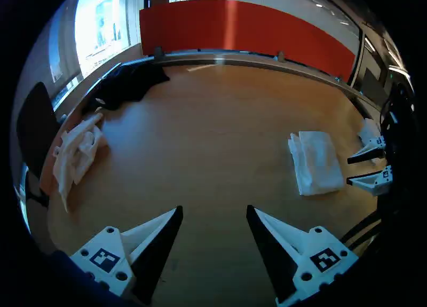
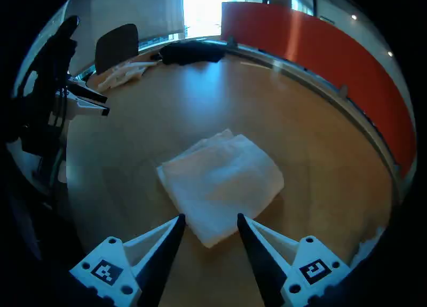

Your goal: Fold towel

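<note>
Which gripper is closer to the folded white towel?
Right gripper: its open jaws are at the near corner of the folded towel; the left gripper is well off across the table.

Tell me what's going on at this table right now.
A person is working at a wooden table with a handheld gripper in each hand. A white towel lies folded flat on it, just in front of the right gripper, which is open and grips nothing. The left gripper is also open, over bare wood. A crumpled white cloth and a black cloth lie near the far edge.
</note>
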`<move>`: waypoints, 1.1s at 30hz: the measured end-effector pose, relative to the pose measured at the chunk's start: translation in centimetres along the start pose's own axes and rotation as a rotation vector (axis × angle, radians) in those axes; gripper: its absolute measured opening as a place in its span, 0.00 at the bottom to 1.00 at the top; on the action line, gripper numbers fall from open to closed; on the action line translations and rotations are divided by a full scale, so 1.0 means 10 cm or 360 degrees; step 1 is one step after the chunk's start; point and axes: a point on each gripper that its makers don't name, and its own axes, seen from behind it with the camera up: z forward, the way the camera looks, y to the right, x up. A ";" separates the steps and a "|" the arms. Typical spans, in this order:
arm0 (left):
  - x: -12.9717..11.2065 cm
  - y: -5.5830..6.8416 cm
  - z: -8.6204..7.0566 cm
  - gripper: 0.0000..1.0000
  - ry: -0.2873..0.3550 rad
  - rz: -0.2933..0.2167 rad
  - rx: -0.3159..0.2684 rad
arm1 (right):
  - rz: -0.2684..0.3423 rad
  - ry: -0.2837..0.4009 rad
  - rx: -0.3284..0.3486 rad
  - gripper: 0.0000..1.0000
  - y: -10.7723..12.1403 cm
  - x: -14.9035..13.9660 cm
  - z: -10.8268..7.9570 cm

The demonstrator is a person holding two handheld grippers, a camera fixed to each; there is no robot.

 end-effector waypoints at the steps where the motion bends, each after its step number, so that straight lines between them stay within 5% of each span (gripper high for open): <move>1: 0.00 0.00 0.00 0.88 0.0000 0.0000 0.0000 | 0.0004 -0.0011 0.0000 0.74 0.00 -0.04 0.01; 19: 0.00 0.00 0.00 0.88 0.0000 0.0003 -0.0005 | 0.0031 -0.0139 -0.0009 0.70 -0.01 -0.45 0.13; 33: -0.01 0.00 0.01 0.88 -0.0003 0.0004 -0.0004 | 0.0069 -0.0165 -0.0031 0.27 0.04 -0.53 0.17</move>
